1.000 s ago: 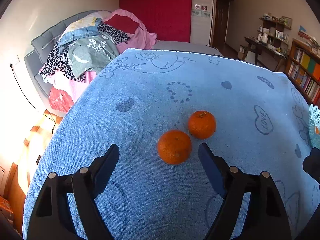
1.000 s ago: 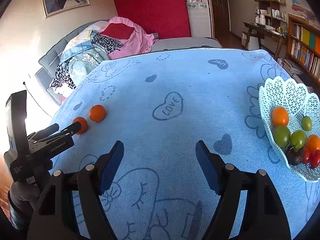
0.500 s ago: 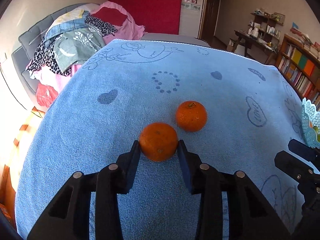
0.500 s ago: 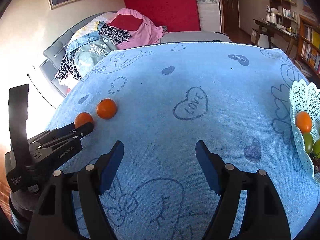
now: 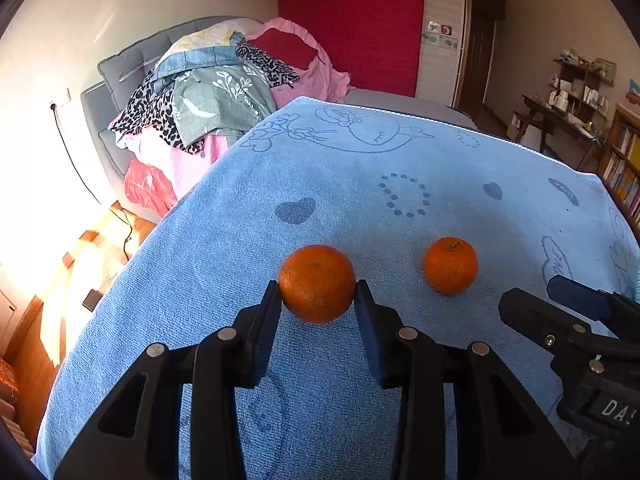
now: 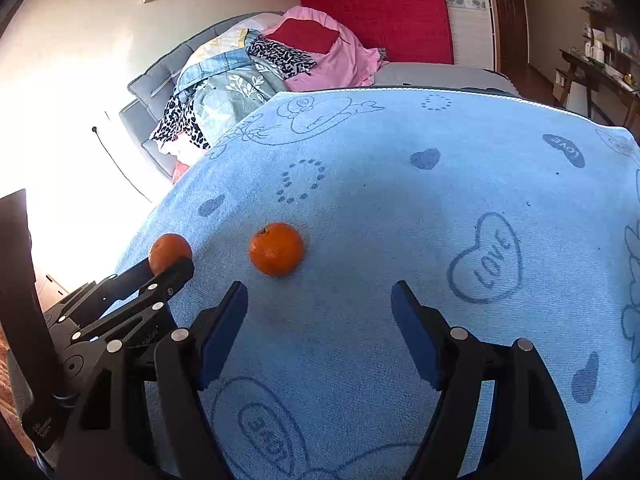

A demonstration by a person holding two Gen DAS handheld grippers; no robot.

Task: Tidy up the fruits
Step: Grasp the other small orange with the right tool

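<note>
Fruit is being picked up: the left hand-held gripper (image 5: 316, 294) is squeezing one orange (image 5: 317, 283) between its pads for carrying. The right hand-held gripper (image 6: 318, 306) is gaping wide with nothing inside, and the second orange (image 6: 276, 249) is sitting just ahead, slightly left. Blue towel (image 6: 400, 220) is leaving lots of room ahead, its edge far off.

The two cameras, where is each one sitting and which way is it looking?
Left wrist view: sits on the left gripper, looking forward and down at the blue towel; its own two fingers clamp the near orange, and the right gripper pokes in from the right.
Right wrist view: sits on the right gripper, facing the same towel; its fingers stand open and empty, the left gripper at the left edge.
Both share: the two oranges, the free orange, the towel, the clothes pile.
</note>
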